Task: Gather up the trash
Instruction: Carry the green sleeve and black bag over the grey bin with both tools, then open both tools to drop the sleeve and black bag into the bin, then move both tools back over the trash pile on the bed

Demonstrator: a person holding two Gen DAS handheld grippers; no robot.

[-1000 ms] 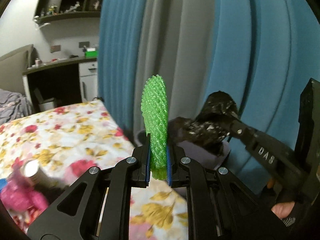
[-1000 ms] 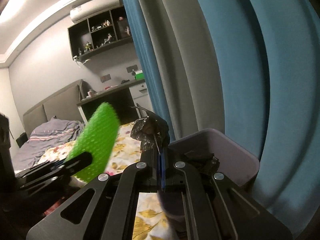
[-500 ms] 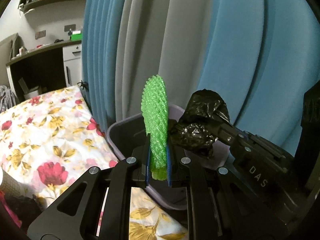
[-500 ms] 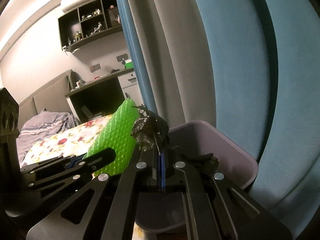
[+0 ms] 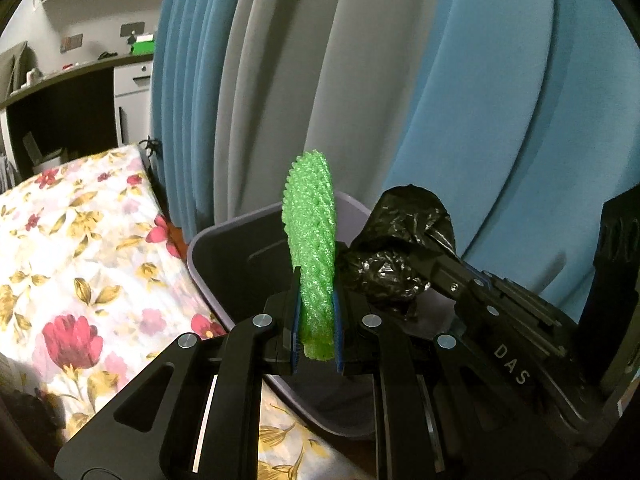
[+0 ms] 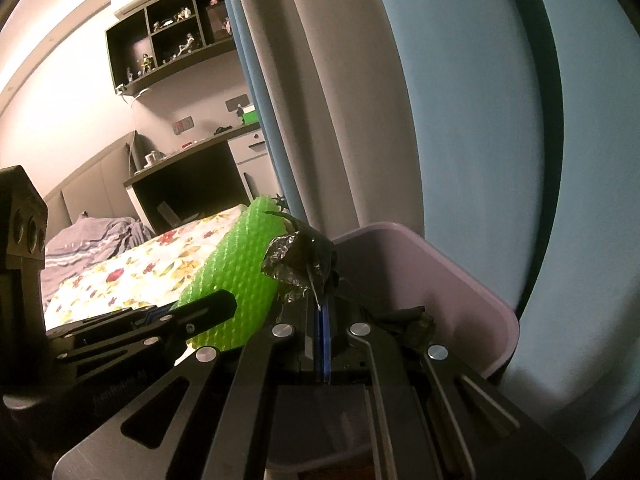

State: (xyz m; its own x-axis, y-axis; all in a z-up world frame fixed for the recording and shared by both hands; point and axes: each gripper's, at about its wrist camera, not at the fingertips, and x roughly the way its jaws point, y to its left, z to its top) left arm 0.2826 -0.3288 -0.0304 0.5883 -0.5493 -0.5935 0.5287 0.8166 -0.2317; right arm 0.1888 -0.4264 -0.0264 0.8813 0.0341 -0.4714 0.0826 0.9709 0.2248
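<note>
Left gripper point(image 5: 316, 328): fingers nearly closed, blue pads clamped on the lower end of a green bubble-wrap piece point(image 5: 312, 248). The piece stands upright between the pads, its upper part sticking out above the fingertips, over the near-left part of the purple bin point(image 5: 208, 240).

Right gripper point(image 6: 322, 316): fingers fully closed, pinching a crumpled black plastic bag point(image 6: 304, 264). The bag bunches up above the fingertips; a thin strip of it runs down between the pads. In the left wrist view the same bag point(image 5: 400, 252) hangs off the right gripper's tip just right of the green piece, touching or nearly touching it, also over the bin opening.

Bin sits on the floor between the bed with the floral sheet point(image 5: 80, 260) on the left and the blue-grey curtain point(image 5: 440, 100) behind and right. Bin interior mostly dark; some dark crumpled material point(image 6: 416, 324) shows inside near the right gripper's body, can't tell what it is.

Both pieces of trash are gripped, none released into the bin.
</note>
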